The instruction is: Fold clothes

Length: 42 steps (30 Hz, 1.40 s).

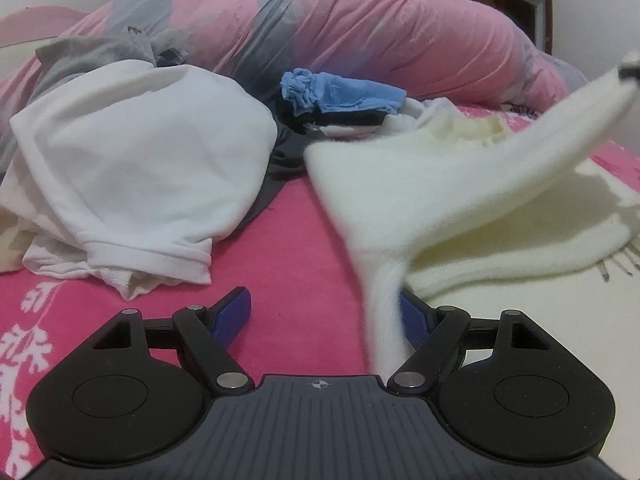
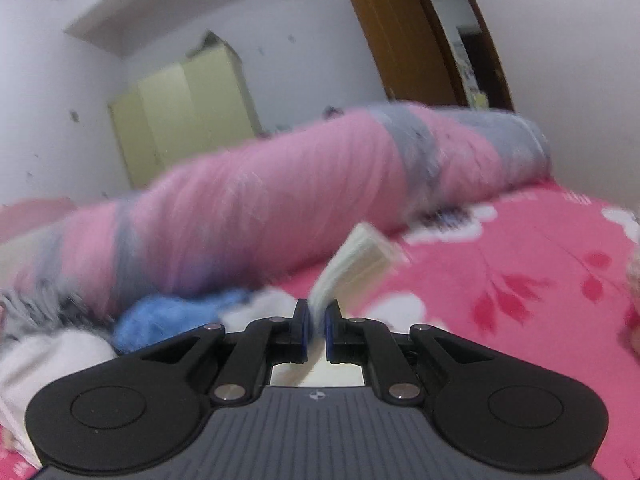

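Note:
A fuzzy cream sweater [image 1: 460,208] lies on the pink bedsheet [image 1: 288,248] at the right. One sleeve is stretched up to the far right, where my right gripper [image 1: 629,69] shows as a dark blur at its tip. In the right wrist view that gripper [image 2: 316,322] is shut on the cream sleeve, whose ribbed cuff [image 2: 362,254] sticks out past the fingers. My left gripper [image 1: 324,316] is open and low over the sheet. A strip of the sweater [image 1: 382,320] hangs between its blue pads, close to the right one.
A pile of white garments [image 1: 132,184] lies to the left, with grey clothes [image 1: 92,56] behind it. A blue garment [image 1: 336,94] and dark pieces sit in the middle. A rolled pink and grey quilt [image 1: 360,36] runs along the back. A wardrobe [image 2: 184,120] and a door [image 2: 400,36] stand beyond.

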Available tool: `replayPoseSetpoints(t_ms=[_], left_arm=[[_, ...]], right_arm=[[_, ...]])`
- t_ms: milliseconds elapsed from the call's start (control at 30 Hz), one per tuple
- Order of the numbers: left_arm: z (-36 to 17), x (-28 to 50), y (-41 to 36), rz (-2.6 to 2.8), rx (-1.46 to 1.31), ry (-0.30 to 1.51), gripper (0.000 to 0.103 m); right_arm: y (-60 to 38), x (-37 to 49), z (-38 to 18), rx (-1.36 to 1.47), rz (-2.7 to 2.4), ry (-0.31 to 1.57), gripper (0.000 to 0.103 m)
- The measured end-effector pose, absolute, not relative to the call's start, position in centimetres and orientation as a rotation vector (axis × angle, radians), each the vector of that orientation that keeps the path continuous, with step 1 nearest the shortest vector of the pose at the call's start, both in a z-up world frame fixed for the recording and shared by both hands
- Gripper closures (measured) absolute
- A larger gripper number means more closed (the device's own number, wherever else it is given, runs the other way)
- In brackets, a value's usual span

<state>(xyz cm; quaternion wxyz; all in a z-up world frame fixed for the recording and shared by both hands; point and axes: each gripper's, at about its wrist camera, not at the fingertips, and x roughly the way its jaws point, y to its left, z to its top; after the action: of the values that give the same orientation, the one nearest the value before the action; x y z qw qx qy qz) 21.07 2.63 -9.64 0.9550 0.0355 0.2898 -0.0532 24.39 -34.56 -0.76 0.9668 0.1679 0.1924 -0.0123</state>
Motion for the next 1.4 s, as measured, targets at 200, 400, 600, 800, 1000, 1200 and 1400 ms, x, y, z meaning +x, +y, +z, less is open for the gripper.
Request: replayPoseSetpoints(t_ms=[200, 400, 600, 800, 1000, 1200, 1400], left_arm=[[-9.8, 21.2, 2.8, -0.119, 0.06, 0.598, 0.024], [-9.9, 21.1, 2.7, -0.125, 0.062, 0.595, 0.024], [-9.3, 20.6, 3.4, -0.167, 0.031, 0.6, 0.024], [-6.1, 19.6, 3.6, -0.168, -0.023, 0.485, 0.025], [-6.0, 23.3, -1.1, -0.225, 0.062, 0.511, 0.029], [-9.0, 26.0, -5.1, -0.252, 0.2, 0.585, 0.033], [-5.9, 27.6, -4.1, -0.282, 0.119, 0.58, 0.035]], right_arm=[[-39.8, 24.7, -8.8, 0.597, -0.069, 0.608, 0.096], [-39.7, 24.0, -5.9, 0.476, -0.004, 0.482, 0.095], [-43.0, 24.4, -8.5, 0.511, -0.114, 0.589, 0.081], [-43.9, 21.8, -5.8, 0.484, -0.291, 0.501, 0.069], [-39.0, 23.1, -6.4, 0.289, -0.117, 0.542, 0.081], [-33.6, 25.0, -8.6, 0.029, 0.024, 0.619, 0.084], [-32.5, 26.6, -5.6, -0.027, 0.049, 0.62, 0.084]])
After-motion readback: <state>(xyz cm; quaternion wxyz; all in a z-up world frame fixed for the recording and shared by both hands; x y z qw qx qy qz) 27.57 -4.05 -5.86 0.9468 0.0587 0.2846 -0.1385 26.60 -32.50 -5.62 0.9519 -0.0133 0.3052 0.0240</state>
